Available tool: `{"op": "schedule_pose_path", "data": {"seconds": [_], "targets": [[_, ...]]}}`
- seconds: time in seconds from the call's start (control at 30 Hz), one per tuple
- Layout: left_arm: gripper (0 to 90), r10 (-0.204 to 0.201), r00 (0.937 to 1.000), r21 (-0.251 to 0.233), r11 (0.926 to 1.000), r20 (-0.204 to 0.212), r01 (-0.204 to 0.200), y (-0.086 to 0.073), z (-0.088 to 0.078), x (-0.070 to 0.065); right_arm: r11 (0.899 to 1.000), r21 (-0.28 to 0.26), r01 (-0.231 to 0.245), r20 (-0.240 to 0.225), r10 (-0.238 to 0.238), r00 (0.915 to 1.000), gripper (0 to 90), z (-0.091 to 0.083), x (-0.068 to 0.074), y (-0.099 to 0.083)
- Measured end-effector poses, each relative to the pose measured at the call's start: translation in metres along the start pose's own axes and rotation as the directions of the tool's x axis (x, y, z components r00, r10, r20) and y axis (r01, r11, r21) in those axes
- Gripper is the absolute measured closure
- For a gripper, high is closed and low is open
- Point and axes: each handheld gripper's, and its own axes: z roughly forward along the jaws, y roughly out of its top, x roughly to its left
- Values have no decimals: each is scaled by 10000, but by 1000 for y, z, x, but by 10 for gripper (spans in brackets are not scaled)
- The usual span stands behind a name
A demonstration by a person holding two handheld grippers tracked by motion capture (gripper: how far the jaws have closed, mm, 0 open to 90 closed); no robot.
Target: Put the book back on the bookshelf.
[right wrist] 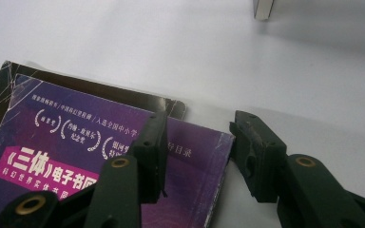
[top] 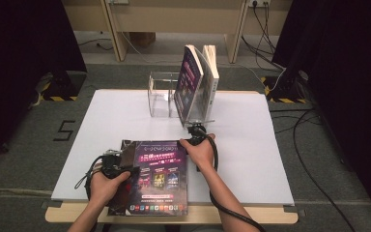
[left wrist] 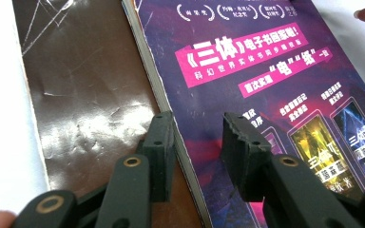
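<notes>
Right now a purple paperback book with pink Chinese lettering lies flat at the near edge of the white table board, its dark brown glossy cover flap folded out to the left. The left gripper hangs just over the book's left edge, jaws apart and gripping nothing. The right gripper straddles the book's far right corner, jaws spread, not pressing. Farther back, two upright books lean in a clear acrylic stand.

Two upright books, clear holder, perhaps acrylic.
</notes>
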Motion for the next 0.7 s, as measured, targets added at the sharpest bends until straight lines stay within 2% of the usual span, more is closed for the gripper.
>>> {"op": "schedule_pose_path", "data": {"seconds": [0.27,0.33,0.57,0.7], "targets": [[643,31,10000,-20,10000,-56,-31,0,0,-1,9999,-58,-106,-33,106,9999,574,-1,0,-2],[643,18,10000,-21,10000,-66,-18,0,0,-1,10000,-75,19,-24,-19,10000,579,-1,0,-3],[641,-18,9999,-84,10000,-171,17,-1,0,-2,9985,-114,-535,-339,531,9980,597,-5,-4,-7],[644,-69,9999,-95,9999,-118,68,-1,0,-2,9984,24,-570,-447,570,9974,595,-7,-7,-8]]}}
